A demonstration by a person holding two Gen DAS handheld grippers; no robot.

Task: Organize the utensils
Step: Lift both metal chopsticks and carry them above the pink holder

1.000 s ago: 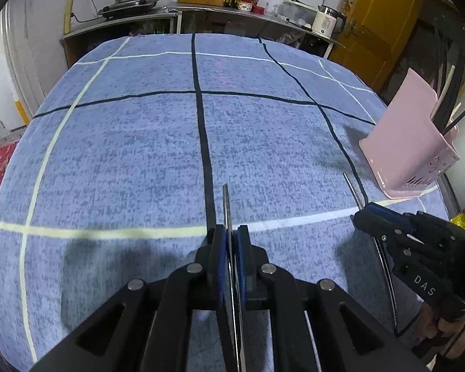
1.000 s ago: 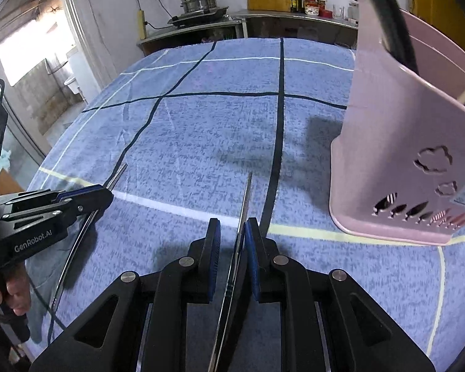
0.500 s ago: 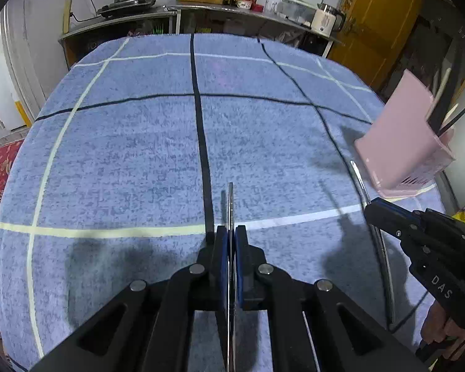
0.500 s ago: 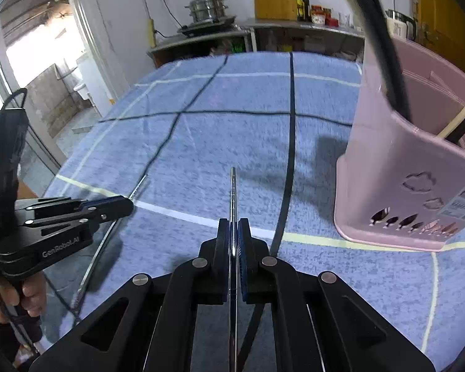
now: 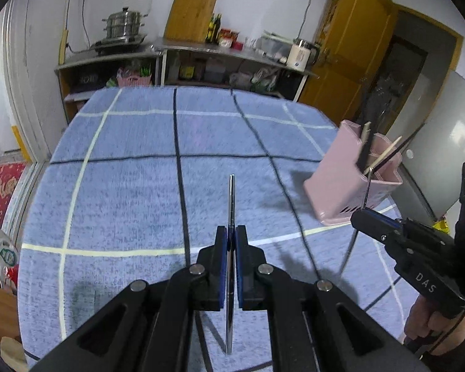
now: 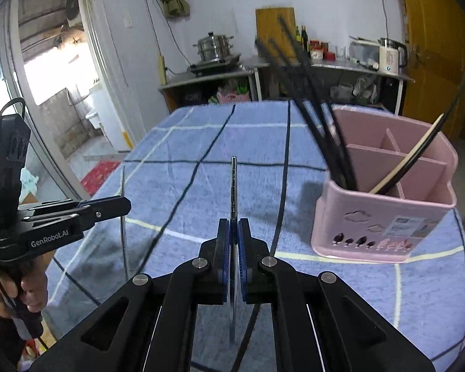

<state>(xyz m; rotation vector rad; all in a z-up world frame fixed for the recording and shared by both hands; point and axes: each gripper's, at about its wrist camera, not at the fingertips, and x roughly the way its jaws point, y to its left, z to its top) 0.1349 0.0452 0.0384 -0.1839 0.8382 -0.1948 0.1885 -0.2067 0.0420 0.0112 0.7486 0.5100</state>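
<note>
My left gripper [image 5: 231,230] is shut on a thin metal stick [image 5: 231,198] that pokes forward past its pads, held above the blue checked tablecloth [image 5: 124,204]. My right gripper [image 6: 233,221] is shut on a second metal stick [image 6: 233,183], also lifted off the cloth. Each gripper shows in the other's view: the right one [image 5: 358,217] at the right edge, the left one [image 6: 125,206] at the left edge, each with its stick hanging through the jaws. A pink divided utensil holder [image 6: 387,217] stands just right of the right gripper, with black chopsticks [image 6: 325,136] in it.
The holder [image 5: 334,192] sits near the table's right edge. A cream-and-black utensil [image 6: 409,158] leans in its middle compartment. Behind the table are a steel counter with a steamer pot [image 5: 124,28], a kettle [image 5: 300,54] and a yellow door [image 5: 350,62]. A hand [image 6: 3,288] grips the left handle.
Both grippers have risen, lifting their metal sticks off the cloth. The right gripper's jaws, slightly apart a second ago, have closed on its stick. The holder now shows from above.
</note>
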